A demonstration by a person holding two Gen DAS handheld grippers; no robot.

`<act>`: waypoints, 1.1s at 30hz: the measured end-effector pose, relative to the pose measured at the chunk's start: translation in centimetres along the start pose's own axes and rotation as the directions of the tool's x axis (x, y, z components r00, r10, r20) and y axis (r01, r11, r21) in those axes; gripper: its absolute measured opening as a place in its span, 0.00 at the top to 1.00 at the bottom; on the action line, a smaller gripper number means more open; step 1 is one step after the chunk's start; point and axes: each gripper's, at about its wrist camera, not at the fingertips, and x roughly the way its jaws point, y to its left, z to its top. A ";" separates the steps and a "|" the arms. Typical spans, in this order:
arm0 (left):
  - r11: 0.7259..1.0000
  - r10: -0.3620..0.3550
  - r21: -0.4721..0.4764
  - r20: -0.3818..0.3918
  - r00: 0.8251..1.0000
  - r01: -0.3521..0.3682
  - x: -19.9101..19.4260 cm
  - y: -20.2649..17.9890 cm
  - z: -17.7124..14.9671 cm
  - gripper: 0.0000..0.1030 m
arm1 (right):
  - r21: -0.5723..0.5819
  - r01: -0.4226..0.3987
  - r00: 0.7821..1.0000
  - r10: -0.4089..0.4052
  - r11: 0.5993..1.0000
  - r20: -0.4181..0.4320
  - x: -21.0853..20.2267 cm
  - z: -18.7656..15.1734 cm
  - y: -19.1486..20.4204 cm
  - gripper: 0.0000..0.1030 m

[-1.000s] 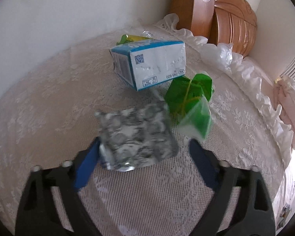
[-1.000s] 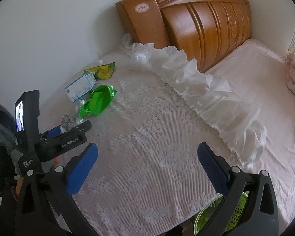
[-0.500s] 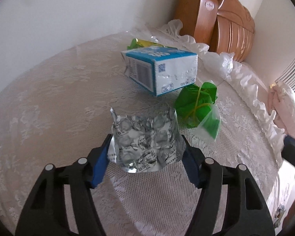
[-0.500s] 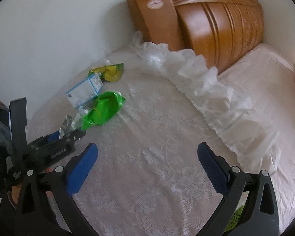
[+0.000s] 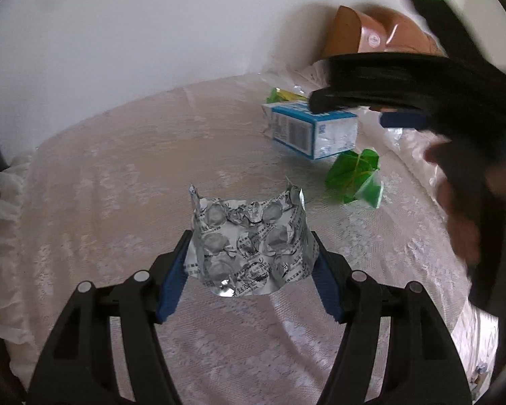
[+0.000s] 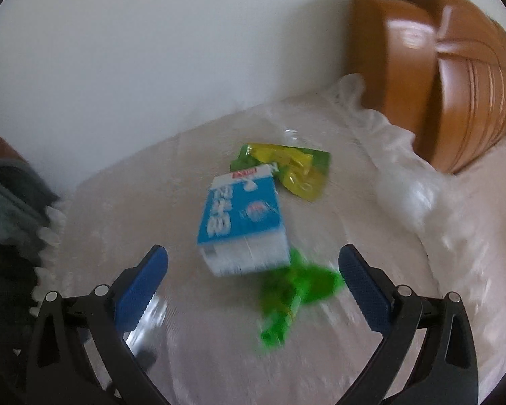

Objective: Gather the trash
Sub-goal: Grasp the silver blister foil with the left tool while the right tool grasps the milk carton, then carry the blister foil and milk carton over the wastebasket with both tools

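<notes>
Foil [image 5: 249, 246] is clamped in the left tool [image 5: 249, 263]. Carton [image 6: 243, 226], long axis toward twelve o'clock, is framed at twelve by the wide-open, empty right tool [image 6: 253, 283].

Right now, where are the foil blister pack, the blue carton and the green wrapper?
foil blister pack [image 5: 249, 246], left wrist view, centre of its crumpled face.
blue carton [image 6: 241, 211], right wrist view, blue top face.
green wrapper [image 6: 300, 290], right wrist view, blurred middle.
</notes>
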 end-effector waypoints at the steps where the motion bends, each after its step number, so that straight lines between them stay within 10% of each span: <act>1: 1.000 0.001 -0.004 0.001 1.000 -0.001 -0.1 0.3 -0.1 0.38 | -0.009 0.006 1.000 -0.007 1.000 -0.027 0.6 0.5 0.5 0.02; 9: 0.999 -0.005 -0.043 0.008 1.000 0.005 0.1 1.9 0.0 0.38 | -0.176 0.104 0.950 -0.151 0.979 -0.275 6.6 4.5 3.3 0.02; 13: 0.998 -0.004 -0.059 0.017 1.000 0.005 0.1 2.4 0.2 0.38 | -0.140 0.058 0.944 -0.100 0.988 -0.314 7.3 3.8 2.8 0.36; 24: 1.000 -0.012 -0.027 0.078 0.997 0.014 -3.3 1.9 0.6 0.38 | 0.005 -0.157 0.987 0.157 0.988 -0.025 -2.3 0.3 0.8 0.37; 33: 0.995 -0.088 0.055 0.096 0.991 0.083 -7.9 -1.8 -1.9 0.38 | 0.137 -0.176 0.981 0.161 0.975 0.110 -11.1 -9.2 -2.7 0.37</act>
